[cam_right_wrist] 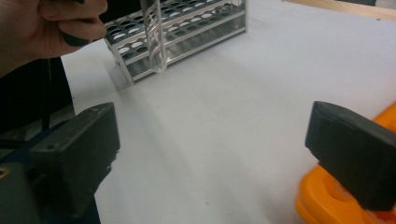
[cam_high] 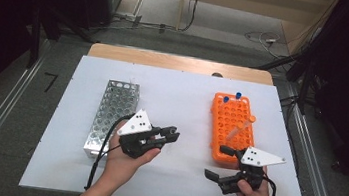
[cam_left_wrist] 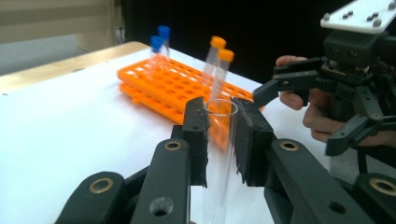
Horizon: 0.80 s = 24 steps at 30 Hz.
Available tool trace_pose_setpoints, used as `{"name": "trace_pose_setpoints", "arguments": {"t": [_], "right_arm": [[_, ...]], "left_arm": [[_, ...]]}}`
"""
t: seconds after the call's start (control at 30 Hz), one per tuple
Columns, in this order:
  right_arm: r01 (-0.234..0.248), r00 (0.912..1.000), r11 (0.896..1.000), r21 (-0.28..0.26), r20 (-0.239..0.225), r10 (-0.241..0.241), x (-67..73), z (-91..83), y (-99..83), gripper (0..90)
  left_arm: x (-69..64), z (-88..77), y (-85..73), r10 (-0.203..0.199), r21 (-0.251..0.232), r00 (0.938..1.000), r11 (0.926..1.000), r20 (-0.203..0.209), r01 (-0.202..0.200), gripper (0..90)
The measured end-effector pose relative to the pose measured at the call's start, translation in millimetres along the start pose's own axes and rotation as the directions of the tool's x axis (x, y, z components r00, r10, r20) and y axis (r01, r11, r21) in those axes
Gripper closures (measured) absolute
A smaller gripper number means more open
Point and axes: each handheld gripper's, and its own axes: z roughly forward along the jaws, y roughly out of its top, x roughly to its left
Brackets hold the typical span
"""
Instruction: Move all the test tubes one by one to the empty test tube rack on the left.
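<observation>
Left gripper (cam_left_wrist: 219, 140) fingers clamped on an uncapped glass tube (cam_left_wrist: 219, 154), centre frame; right gripper (cam_right_wrist: 210, 154) fingers spread, empty. Risk: slipping or cracking if squeezed harder.

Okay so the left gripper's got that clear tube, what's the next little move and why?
Probably carry the clear tube toward the metal rack and line it up over a free hole. The left gripper is clamped on the uncapped tube, the right gripper stands open with nothing between its jaws, and the metal rack sits beside the left hand.
</observation>
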Motion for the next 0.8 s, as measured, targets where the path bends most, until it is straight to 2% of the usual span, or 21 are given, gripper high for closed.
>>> {"name": "trace_pose_setpoints", "arguments": {"t": [0.3, 0.47, 0.63, 0.8], "right_arm": [[-0.018, 0.9980, 1.000, -0.011, 0.061, 0.019, -21.2, -16.8, -5.7, 0.0], [-0.033, 0.9964, 0.999, -0.015, 0.078, 0.034, -29.1, -22.2, -7.8, 0.0], [-0.040, 0.9947, 0.999, -0.028, 0.093, 0.042, -33.6, -26.1, -9.0, 0.0], [-0.041, 0.9934, 0.999, -0.031, 0.106, 0.044, -35.3, -28.4, -9.0, 0.0]], "left_arm": [[22.5, -20.3, 9.7, -0.009, -0.034, 0.9972, 0.9994, -0.075, 0.007, 76.1], [38.3, -30.5, 15.7, -0.019, -0.055, 0.9927, 0.9984, -0.120, 0.012, 76.0], [57.1, -36.6, 20.4, -0.032, -0.069, 0.9840, 0.9974, -0.175, 0.020, 76.1], [79.4, -43.0, 25.9, -0.057, -0.090, 0.9707, 0.9953, -0.233, 0.036, 76.1]]}}
